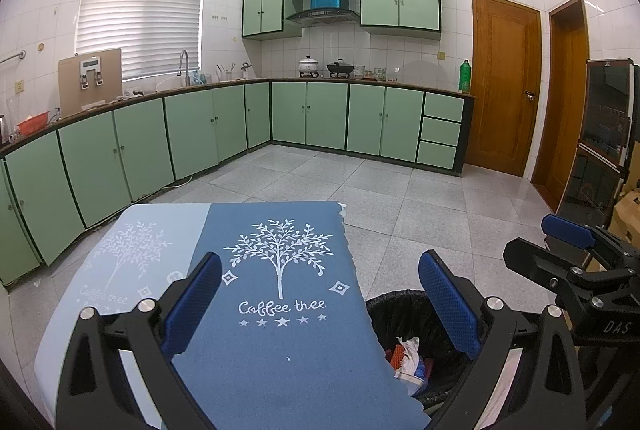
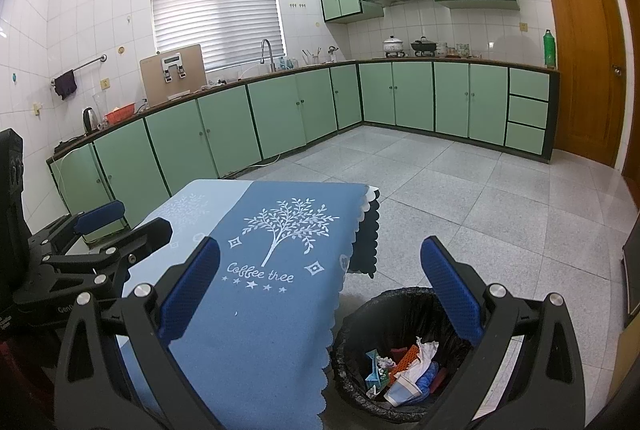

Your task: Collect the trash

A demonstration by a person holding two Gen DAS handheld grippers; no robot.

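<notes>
**Bench cleared, check before stopping**

The bench [image 2: 256, 310] shows only its blue cloth. Just right of it, the lined bin [image 2: 360, 314] holds the trash [image 2: 404, 370]. Left gripper [image 1: 320, 306] and right gripper [image 2: 320, 294] gape wide, empty; scan the bench's edges for strays.

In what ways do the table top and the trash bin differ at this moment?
The table top looks bare, covered only by a blue cloth printed with a white tree; the trash bin already holds crumpled paper, a cup and wrappers. The table top is flat and pale to mid blue; the bin is round and lined with a black bag. The bin stands on the floor beside the table's edge, lower than the table top. Neither is touched by a claw.
</notes>
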